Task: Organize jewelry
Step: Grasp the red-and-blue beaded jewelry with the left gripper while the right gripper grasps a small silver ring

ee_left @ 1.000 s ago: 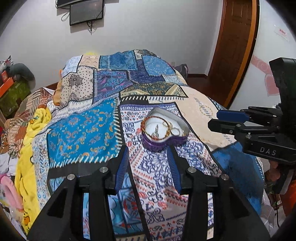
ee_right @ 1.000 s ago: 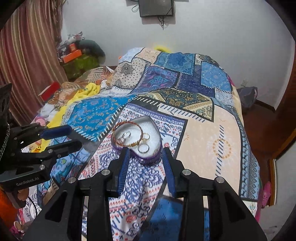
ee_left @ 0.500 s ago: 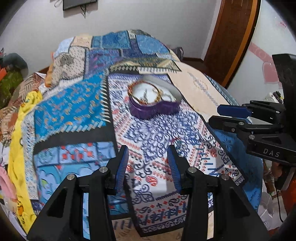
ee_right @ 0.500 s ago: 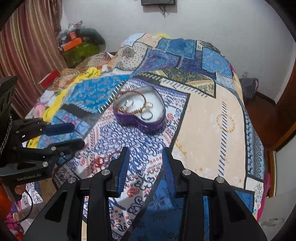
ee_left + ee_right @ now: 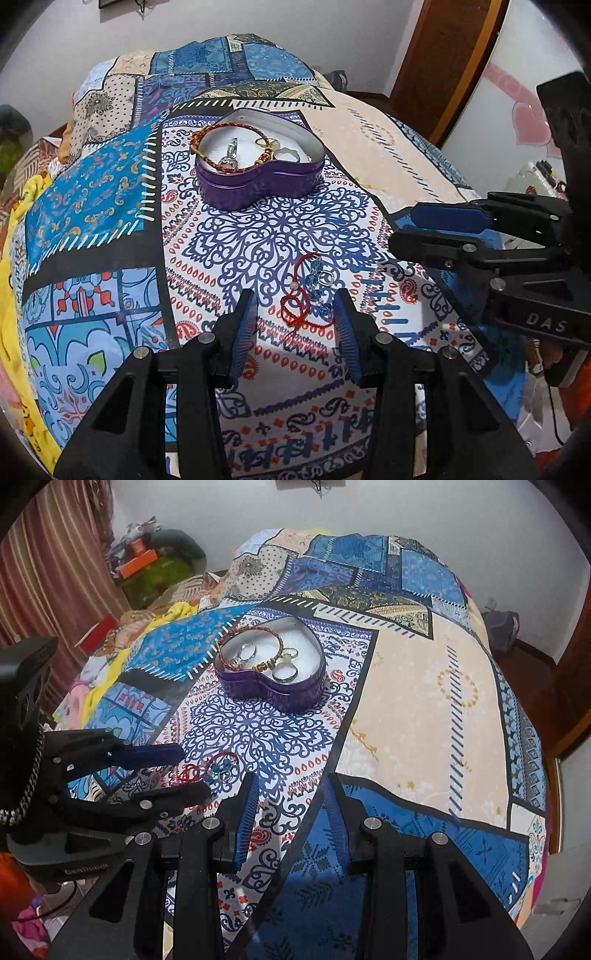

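Observation:
A purple heart-shaped tin (image 5: 258,184) sits open on the patterned bedspread; it also shows in the right wrist view (image 5: 273,686). Inside lie a red-gold bracelet (image 5: 221,129), a gold chain and rings (image 5: 284,672). A loose pile of red cord and blue bead jewelry (image 5: 308,291) lies on the bedspread nearer me, just ahead of my left gripper (image 5: 295,314), which is open and empty. The pile also shows in the right wrist view (image 5: 210,770). My right gripper (image 5: 290,797) is open and empty, to the right of the pile.
The patchwork bedspread (image 5: 424,701) covers the bed. Yellow cloth and clutter (image 5: 110,686) lie at the left edge. A wooden door (image 5: 443,55) stands at the right, a striped curtain (image 5: 55,572) at the left.
Both grippers have pulled back from the tin toward the near end of the bed. The loose red and blue jewelry pile has come into view by the left gripper.

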`<state>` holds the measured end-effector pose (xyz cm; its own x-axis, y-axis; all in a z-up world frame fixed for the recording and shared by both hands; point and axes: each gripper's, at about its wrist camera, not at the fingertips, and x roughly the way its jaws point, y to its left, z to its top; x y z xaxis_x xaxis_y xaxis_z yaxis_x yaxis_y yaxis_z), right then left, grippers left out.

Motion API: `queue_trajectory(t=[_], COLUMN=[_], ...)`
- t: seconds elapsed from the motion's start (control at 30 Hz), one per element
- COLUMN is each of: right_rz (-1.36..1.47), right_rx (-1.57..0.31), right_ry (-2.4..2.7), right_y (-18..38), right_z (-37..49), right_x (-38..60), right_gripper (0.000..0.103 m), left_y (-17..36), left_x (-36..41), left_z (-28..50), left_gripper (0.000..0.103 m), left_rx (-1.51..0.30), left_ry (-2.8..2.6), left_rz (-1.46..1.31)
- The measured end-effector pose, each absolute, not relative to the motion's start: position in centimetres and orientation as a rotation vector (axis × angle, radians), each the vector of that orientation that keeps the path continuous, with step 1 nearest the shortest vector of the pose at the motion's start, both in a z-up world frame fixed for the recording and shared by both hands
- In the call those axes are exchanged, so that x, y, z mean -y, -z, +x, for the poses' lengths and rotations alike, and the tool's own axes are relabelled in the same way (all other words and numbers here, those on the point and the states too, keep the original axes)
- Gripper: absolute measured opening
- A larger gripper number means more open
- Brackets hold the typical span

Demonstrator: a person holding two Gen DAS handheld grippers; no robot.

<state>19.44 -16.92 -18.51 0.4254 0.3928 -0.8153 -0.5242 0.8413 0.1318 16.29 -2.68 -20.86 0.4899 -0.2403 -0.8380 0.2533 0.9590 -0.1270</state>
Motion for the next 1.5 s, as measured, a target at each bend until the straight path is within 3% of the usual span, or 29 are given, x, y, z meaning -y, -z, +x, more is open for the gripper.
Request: queue_trajectory(t=[0.2,0.3,0.33,0.37,1.0,1.3,1.5], right_rz=[-0.141,-0.14,-0.14,-0.141,-0.295,-0.335,-0.325], right_rx=[-0.981,-0.983,-0.984,-0.985,-0.933,-0.964,-0.951], right_ry=[-0.584,-0.59,-0.593,-0.597,-0.671,-0.705,-0.707], right_y=[18.7,18.7,18.7,18.7,19.5,20.4,20.1], right_z=[19.5,19.6,19.5,19.5,18.4,18.4,18.2], right_x=[16.8,16.6,16.6,16.5,11.8,10.9,11.1], right_gripper=[0.033,0.033,0.033,0.033,0.033,0.009,0.009], left_y=[21.4,21.5,21.4,21.3,17.0,16.9,16.6], left_x=[2.8,2.5,2.4,2.1,-0.5,-0.6,-0.7], left_z=[16.3,16.3,16.4,16.5,14.3,14.2,14.2], left_gripper=[0.041,0.023,0.01,0.007,0.007,0.007,0.007], left_rx=[-0.991,-0.981,-0.982,-0.985,-0.849,-0.844,-0.84], left_ry=[0.291,0.272,0.272,0.272,0.227,0.224,0.22], left_rz=[0.014,0.032,0.032,0.026,0.008,-0.005,-0.012])
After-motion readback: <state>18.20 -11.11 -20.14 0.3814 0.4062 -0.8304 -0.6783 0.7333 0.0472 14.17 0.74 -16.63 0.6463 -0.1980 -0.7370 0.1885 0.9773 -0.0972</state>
